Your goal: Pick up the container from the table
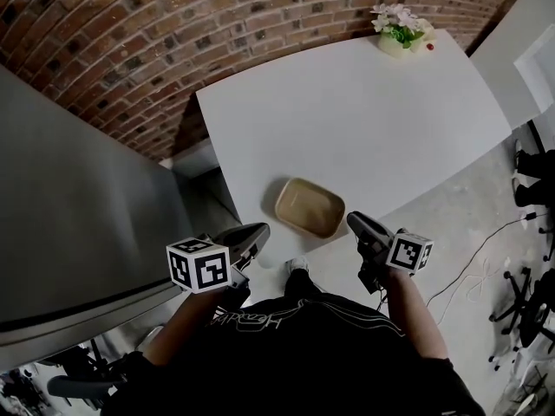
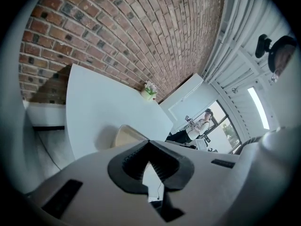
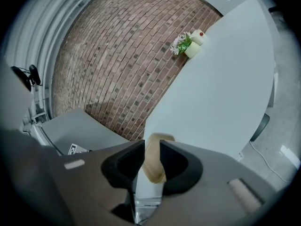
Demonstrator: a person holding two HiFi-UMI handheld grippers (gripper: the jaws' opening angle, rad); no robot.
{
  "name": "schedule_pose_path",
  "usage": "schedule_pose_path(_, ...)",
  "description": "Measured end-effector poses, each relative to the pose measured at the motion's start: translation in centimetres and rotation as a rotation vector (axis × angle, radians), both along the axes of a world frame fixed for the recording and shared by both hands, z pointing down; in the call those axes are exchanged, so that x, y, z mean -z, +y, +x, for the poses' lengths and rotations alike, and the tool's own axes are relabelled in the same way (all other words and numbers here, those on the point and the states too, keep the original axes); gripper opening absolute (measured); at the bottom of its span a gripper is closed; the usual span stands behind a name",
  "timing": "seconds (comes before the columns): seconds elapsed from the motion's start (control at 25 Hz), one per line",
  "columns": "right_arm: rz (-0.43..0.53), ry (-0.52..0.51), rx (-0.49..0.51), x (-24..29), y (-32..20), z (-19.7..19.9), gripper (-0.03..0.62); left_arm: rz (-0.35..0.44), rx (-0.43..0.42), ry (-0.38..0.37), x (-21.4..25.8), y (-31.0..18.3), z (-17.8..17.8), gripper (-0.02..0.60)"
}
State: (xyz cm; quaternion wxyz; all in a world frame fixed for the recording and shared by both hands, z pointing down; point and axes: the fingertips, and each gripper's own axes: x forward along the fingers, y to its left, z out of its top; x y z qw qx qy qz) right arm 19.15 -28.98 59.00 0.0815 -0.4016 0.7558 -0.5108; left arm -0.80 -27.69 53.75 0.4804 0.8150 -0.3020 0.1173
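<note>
A shallow tan container (image 1: 310, 207) sits on the white table (image 1: 364, 120), close to its near edge. My left gripper (image 1: 257, 230) hovers just off the container's near left corner; my right gripper (image 1: 355, 221) is level with its near right corner. In the left gripper view the left gripper (image 2: 149, 142) has its jaw tips meeting with nothing between them, and the container (image 2: 126, 135) shows just beyond. In the right gripper view the right gripper (image 3: 151, 145) is open, and the container (image 3: 154, 161) shows through the gap between its jaws, touching neither.
A small pot of flowers (image 1: 401, 31) stands at the table's far right corner. A tall grey cabinet (image 1: 78, 215) is close on the left, and a brick wall (image 1: 217, 24) runs behind. A cable (image 1: 486, 250) and chair bases lie on the floor at right.
</note>
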Motion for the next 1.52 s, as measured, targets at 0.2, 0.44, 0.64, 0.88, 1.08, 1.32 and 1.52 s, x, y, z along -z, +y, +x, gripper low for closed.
schedule_pose_path(0.2, -0.045, -0.001, 0.003, -2.2, -0.3, -0.3, 0.093, -0.012, 0.010, -0.007, -0.4, -0.2, -0.3, 0.003)
schedule_pose_path(0.44, -0.103, 0.005, 0.003, -4.4, 0.2, -0.7, 0.104, -0.021, 0.018, -0.012, -0.8, 0.1, -0.9, 0.003)
schedule_pose_path(0.64, -0.144, -0.011, -0.007, -5.6, 0.1, -1.1, 0.104, -0.018, 0.028, -0.013, -0.8, -0.2, -1.5, 0.003)
schedule_pose_path(0.88, -0.154, -0.046, -0.020, -5.8, 0.3, -1.4, 0.103, -0.015, 0.033, -0.013, -0.6, 0.1, -1.7, 0.003)
schedule_pose_path(1.08, -0.174, -0.093, -0.029, -6.3, 0.5, -1.6, 0.103, -0.017, 0.041, -0.019, -0.7, 0.6, -2.1, 0.003)
schedule_pose_path(1.32, -0.262, -0.130, -0.068, -6.7, 1.2, -1.8, 0.101, -0.021, 0.047, -0.020, -0.7, 1.3, -2.4, 0.003)
schedule_pose_path(1.52, -0.224, -0.142, -0.051, -6.4, 0.7, -2.0, 0.080, -0.018, 0.053, -0.023, -0.5, 1.6, -2.8, 0.003)
